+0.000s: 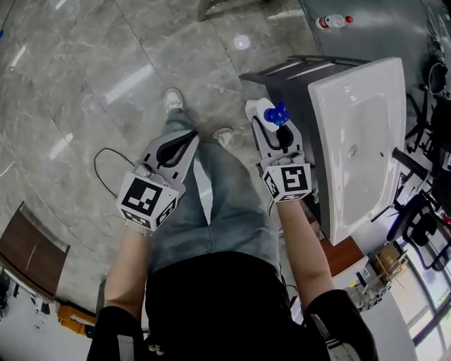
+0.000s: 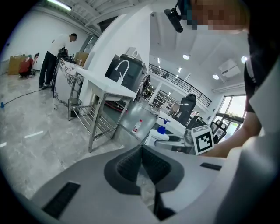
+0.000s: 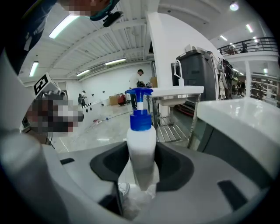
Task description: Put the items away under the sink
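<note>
My right gripper [image 1: 271, 130] is shut on a white pump bottle with a blue pump head [image 1: 275, 114], held upright just left of the white sink basin [image 1: 359, 134]. In the right gripper view the pump bottle [image 3: 141, 148] stands squeezed between the dark pads, with the sink's rim [image 3: 245, 118] at the right. My left gripper [image 1: 176, 147] hangs over my legs with its jaws shut and nothing between them. The left gripper view shows that left gripper [image 2: 141, 168] closed, and the pump bottle [image 2: 161, 132] to the right.
A second white bottle with a red cap [image 1: 331, 21] lies on the floor beyond the sink cabinet [image 1: 282, 77]. A steel-framed sink stand [image 2: 103, 105] and people stand farther off. A black cable [image 1: 106, 176] loops on the grey tile floor at the left.
</note>
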`<state>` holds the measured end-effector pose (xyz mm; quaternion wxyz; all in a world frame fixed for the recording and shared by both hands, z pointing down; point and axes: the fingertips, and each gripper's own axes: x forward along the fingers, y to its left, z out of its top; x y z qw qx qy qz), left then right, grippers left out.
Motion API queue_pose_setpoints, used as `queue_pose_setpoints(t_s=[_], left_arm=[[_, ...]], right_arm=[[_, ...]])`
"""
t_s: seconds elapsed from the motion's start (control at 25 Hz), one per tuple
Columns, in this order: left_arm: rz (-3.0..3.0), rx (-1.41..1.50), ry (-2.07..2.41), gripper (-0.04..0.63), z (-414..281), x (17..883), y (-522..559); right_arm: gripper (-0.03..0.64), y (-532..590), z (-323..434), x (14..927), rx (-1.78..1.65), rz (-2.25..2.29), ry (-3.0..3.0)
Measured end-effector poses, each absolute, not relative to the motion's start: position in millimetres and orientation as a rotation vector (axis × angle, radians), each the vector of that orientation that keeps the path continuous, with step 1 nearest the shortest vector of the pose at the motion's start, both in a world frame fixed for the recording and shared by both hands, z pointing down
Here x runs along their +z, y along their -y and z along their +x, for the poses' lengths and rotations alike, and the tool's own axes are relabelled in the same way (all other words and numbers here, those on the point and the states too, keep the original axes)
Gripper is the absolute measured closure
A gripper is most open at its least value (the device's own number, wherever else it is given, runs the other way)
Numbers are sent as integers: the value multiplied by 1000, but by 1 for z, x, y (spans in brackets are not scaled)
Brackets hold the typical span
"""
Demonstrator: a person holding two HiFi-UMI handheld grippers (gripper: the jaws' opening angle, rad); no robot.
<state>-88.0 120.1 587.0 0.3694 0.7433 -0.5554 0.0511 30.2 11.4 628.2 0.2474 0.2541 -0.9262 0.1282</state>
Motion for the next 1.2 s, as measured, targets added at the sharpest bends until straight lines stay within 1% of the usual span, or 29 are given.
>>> queue_pose_setpoints(t_s=[0.28, 0.68, 0.96, 1.2], left_arm=[[1906, 135, 1361, 574, -84, 649, -106], [1988, 214, 1261, 574, -75, 699, -83], [1986, 254, 1231, 574, -69, 721, -80], [1980, 314, 1159, 574, -58, 734, -92]], right_arm=[[419, -14, 50, 715, 317, 699, 2445], [419, 19, 107, 808, 353, 1025, 2285], [419, 51, 145, 840, 395, 1249, 2200], [419, 81, 167, 844, 386, 1396, 2162]])
